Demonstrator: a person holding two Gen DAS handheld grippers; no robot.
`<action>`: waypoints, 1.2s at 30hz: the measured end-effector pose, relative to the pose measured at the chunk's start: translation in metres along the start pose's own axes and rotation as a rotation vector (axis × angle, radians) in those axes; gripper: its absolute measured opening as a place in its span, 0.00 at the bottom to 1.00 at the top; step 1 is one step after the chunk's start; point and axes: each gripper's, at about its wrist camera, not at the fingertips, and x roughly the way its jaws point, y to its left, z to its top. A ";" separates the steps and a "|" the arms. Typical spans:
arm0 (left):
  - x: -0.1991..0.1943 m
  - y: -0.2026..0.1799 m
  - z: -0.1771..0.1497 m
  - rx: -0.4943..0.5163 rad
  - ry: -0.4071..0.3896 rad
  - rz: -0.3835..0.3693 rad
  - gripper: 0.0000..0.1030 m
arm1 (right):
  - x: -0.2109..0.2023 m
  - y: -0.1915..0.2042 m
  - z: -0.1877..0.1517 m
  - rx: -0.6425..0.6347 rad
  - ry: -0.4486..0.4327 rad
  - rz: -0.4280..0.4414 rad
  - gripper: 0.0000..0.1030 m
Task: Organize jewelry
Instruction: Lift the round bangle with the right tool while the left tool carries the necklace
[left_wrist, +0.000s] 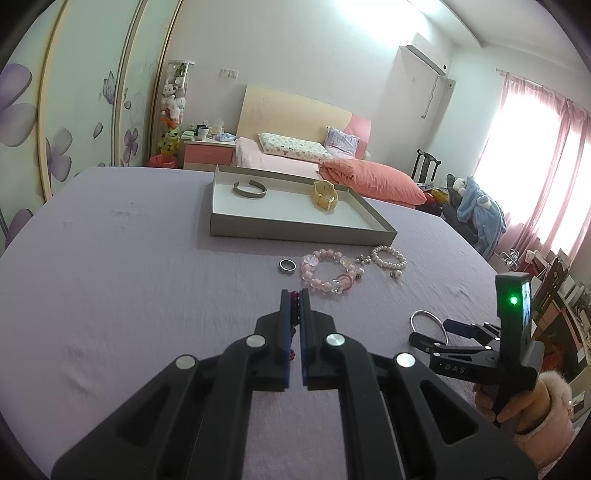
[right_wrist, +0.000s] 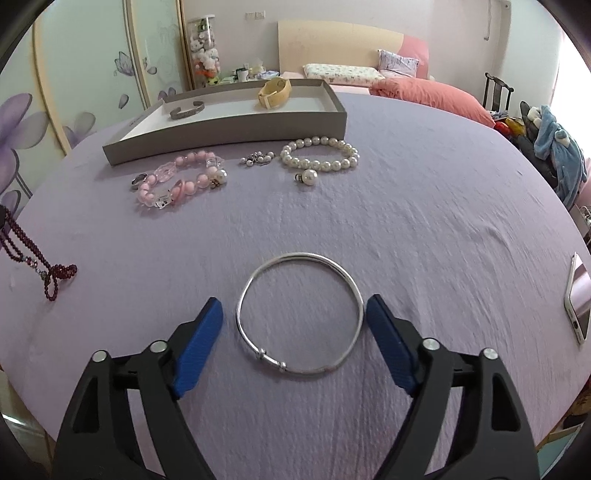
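Note:
My left gripper (left_wrist: 294, 297) is shut on a dark red bead strand (left_wrist: 294, 317), which hangs from it down to the purple cloth in the right wrist view (right_wrist: 22, 245). My right gripper (right_wrist: 293, 308) is open, its blue fingers on either side of a thin silver bangle (right_wrist: 299, 314) lying flat; it also shows in the left wrist view (left_wrist: 428, 325). A grey tray (left_wrist: 295, 230) holds a silver cuff (left_wrist: 249, 189) and a yellow watch (left_wrist: 325, 195). In front of it lie a ring (left_wrist: 287, 265), a pink bead bracelet (left_wrist: 327, 273), small earrings (right_wrist: 256, 159) and a pearl bracelet (right_wrist: 319, 153).
A phone (right_wrist: 578, 304) lies near the table's right edge. A loose pearl pendant (right_wrist: 307, 178) sits below the pearl bracelet. Behind the table are a bed, a nightstand and a chair with clothes.

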 end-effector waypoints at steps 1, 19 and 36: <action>0.000 0.000 -0.001 -0.001 0.001 0.001 0.05 | 0.000 0.000 0.000 -0.003 -0.004 0.001 0.70; -0.008 -0.002 -0.002 0.004 -0.016 -0.015 0.05 | -0.041 0.000 0.002 -0.008 -0.193 0.055 0.67; -0.042 -0.029 0.036 0.080 -0.159 -0.036 0.05 | -0.093 0.003 0.041 -0.003 -0.464 0.054 0.67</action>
